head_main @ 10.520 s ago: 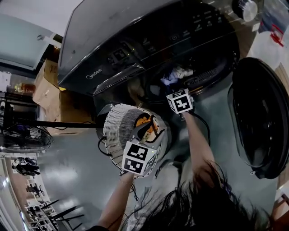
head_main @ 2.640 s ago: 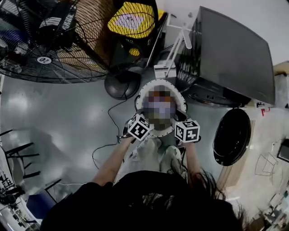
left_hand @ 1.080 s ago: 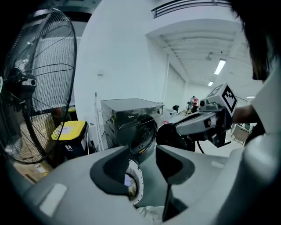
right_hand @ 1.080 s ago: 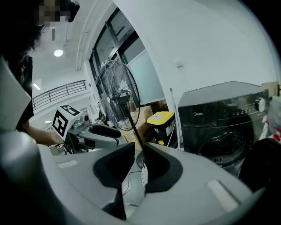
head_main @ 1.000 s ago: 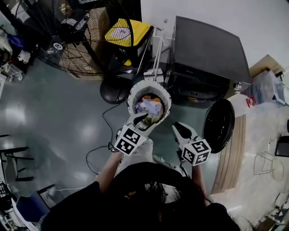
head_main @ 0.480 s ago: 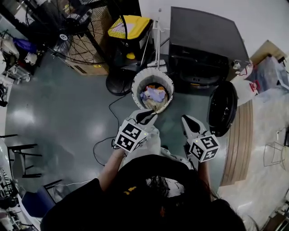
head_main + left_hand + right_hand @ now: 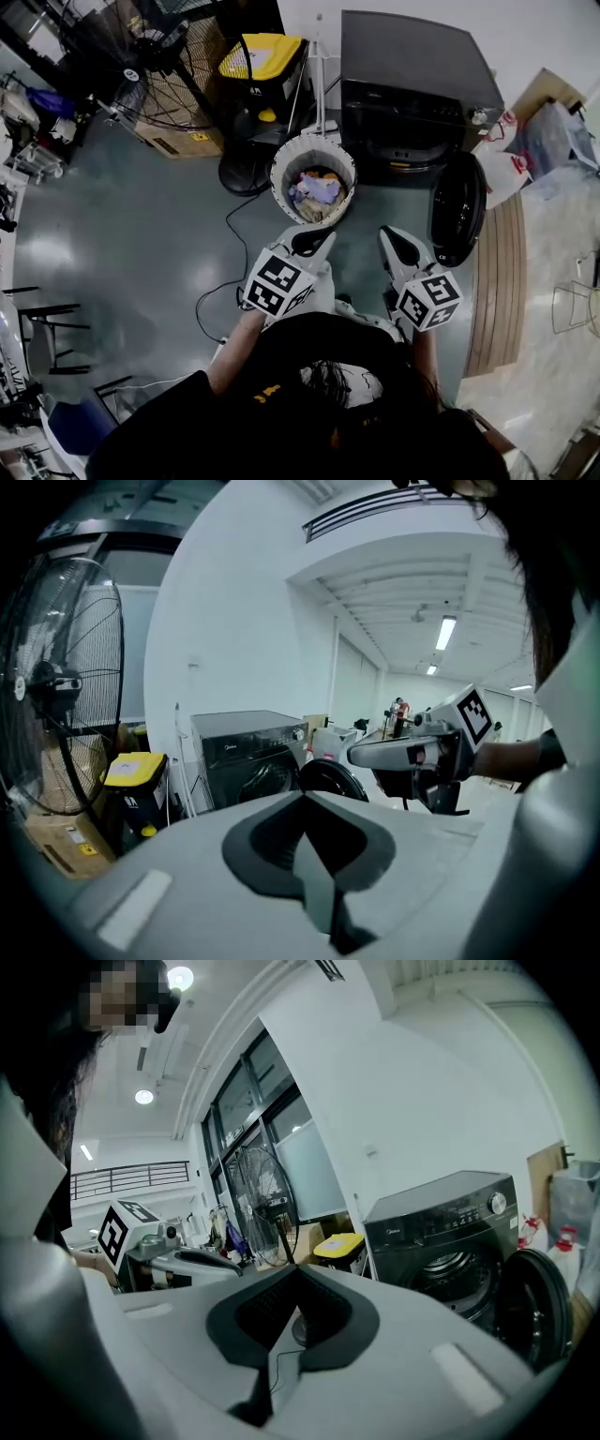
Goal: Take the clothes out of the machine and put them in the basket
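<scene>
**Head view.**
- Machine (image 7: pixel 412 84): dark front-loader. Its door (image 7: pixel 457 211) is swung open at its right side.
- Basket (image 7: pixel 278 169): white and perforated, on the floor just in front of the machine's left half.
- Clothes (image 7: pixel 317 187): a mixed heap lying inside the basket.
- Left hand-held gripper (image 7: pixel 317 240) and right hand-held gripper (image 7: pixel 394 242): both are on the far side of the basket from the machine, well apart from its porthole. Neither touches anything.

**Left gripper view.**
- Left hand-held gripper (image 7: pixel 302 799): the jaws are together, the pads meet at the tips, and nothing is gripped.
- Machine (image 7: pixel 246 757): ahead and to the left beyond the tips, well apart from them. The open door (image 7: pixel 333 778) is at its right.

**Right gripper view.**
- Right hand-held gripper (image 7: pixel 295 1267): the jaws have just been closing and are now pressed together. Nothing is between them.
- Machine (image 7: pixel 450 1232): ahead and to the right of the tips.
- Drum (image 7: pixel 450 1269): the part on show is bare metal. Its lower part is hidden, so I cannot tell whether any garment remains.

**Handling note (judgement).**
- The load appears to be in the basket already, so the step in hand reads as a last check of the drum.
- Spread the jaws before they reach the porthole, and approach square to the machine's front.
- Keep the right hand-held gripper inboard of the open door.
- Look low into the drum. Pinch any leftover cloth by a thick fold and lift it clear of the door seal.
- Let go only once it is directly over the basket.
</scene>
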Motion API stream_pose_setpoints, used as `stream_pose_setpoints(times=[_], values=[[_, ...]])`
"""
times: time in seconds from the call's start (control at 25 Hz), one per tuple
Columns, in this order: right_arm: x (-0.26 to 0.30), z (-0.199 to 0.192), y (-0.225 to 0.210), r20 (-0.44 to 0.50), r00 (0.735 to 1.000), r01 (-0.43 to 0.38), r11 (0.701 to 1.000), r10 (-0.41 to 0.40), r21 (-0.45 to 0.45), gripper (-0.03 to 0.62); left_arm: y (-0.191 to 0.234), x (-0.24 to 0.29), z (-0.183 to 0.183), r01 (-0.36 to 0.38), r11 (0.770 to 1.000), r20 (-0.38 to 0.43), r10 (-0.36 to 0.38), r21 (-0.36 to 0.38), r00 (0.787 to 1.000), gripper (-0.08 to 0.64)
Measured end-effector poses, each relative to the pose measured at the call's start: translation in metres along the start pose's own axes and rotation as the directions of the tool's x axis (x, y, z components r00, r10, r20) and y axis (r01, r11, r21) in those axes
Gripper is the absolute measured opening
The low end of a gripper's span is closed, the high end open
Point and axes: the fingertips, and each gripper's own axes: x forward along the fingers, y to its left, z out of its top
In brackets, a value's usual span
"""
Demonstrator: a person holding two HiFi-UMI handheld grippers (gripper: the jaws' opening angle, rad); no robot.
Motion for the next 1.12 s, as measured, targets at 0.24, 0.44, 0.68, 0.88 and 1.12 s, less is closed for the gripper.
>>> stream_pose_setpoints(times=[0.24, 0.44, 0.68, 0.88, 1.12], values=[[-0.005, 0.005, 0.009, 0.010, 1.000, -0.006, 0.999, 0.007, -0.045, 0.008, -0.008, -0.010, 0.009, 0.013, 1.000, 0.021, -0.013, 0.016, 1.000, 0.003], [-0.009, 0.005, 0.014, 0.013, 1.000, -0.013, 0.998, 0.013, -0.056, 0.009, -0.015, -0.016, 0.013, 0.025, 0.999, 0.035, -0.026, 0.032, 0.999, 0.003], [-0.009, 0.007, 0.018, -0.003, 1.000, -0.014, 0.995, 0.014, -0.095, 0.009, -0.019, -0.022, 0.024, 0.033, 0.999, 0.058, -0.035, 0.043, 0.998, 0.003], [-0.009, 0.004, 0.019, -0.008, 1.000, -0.012, 0.995, 0.011, -0.101, 0.009, -0.018, -0.025, 0.022, 0.027, 0.999, 0.061, -0.029, 0.035, 0.998, 0.003], [-0.007, 0.003, 0.021, -0.021, 1.000, -0.019, 0.994, 0.017, -0.106, 0.009, -0.016, -0.022, 0.017, 0.028, 0.999, 0.049, -0.029, 0.020, 0.998, 0.003]])
